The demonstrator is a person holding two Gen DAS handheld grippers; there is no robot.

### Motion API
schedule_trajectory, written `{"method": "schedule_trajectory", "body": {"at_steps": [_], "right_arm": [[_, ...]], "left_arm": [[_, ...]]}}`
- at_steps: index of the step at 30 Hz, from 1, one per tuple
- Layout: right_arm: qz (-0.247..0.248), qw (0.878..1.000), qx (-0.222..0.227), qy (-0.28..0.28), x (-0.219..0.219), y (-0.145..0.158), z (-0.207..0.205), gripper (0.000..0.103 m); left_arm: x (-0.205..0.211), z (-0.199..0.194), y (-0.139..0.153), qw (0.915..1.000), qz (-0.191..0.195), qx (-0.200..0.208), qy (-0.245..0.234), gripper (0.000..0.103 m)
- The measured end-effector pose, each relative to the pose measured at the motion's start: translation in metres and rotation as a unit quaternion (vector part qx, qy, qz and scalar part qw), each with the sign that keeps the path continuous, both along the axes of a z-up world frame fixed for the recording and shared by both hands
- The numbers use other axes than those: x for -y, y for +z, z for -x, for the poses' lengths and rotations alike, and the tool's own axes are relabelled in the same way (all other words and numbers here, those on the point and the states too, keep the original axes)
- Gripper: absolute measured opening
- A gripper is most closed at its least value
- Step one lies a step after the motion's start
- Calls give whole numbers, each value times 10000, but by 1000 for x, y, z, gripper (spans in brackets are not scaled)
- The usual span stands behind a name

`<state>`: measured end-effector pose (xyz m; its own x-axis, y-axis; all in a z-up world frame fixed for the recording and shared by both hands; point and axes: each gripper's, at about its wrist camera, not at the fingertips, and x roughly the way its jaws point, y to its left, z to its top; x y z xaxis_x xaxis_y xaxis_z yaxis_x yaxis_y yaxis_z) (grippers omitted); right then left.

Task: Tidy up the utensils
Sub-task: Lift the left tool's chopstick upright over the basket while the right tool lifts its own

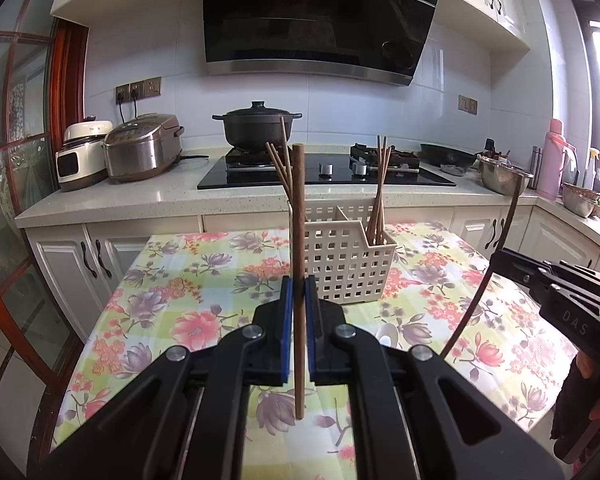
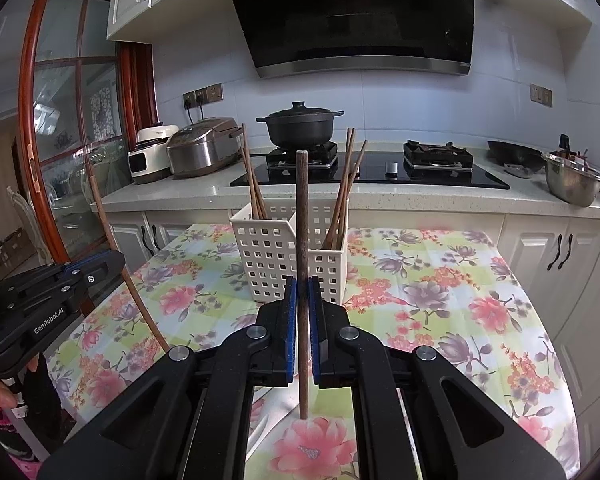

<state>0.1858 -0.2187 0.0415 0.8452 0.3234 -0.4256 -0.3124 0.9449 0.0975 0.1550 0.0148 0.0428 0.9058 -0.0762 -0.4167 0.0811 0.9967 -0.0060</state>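
Observation:
A white perforated utensil basket (image 1: 342,266) (image 2: 274,256) with compartments stands on the floral table. Brown chopsticks stand in its left compartment (image 1: 279,160) (image 2: 252,184) and its right compartment (image 1: 380,196) (image 2: 346,192). My left gripper (image 1: 299,292) is shut on a light brown chopstick (image 1: 299,240), held upright in front of the basket. My right gripper (image 2: 302,292) is shut on a darker brown chopstick (image 2: 302,220), also upright, just in front of the basket. Each gripper shows at the edge of the other's view, the right gripper (image 1: 496,258) and the left gripper (image 2: 112,258).
The floral tablecloth (image 1: 180,300) (image 2: 440,300) covers the table. A white spoon (image 1: 388,334) lies near my left gripper. Behind are a counter with a gas hob, a black pot (image 1: 258,128), rice cookers (image 1: 140,148) and a steel bowl (image 2: 574,178).

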Motion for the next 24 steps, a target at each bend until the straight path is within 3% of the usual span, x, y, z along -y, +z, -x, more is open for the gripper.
{"method": "schedule_trajectory", "body": {"at_steps": [24], "right_arm": [[77,9998,199,13,-2,20,-14,6]], "left_arm": [[9,-9,13,9998,-150,109,-74,6]]}}
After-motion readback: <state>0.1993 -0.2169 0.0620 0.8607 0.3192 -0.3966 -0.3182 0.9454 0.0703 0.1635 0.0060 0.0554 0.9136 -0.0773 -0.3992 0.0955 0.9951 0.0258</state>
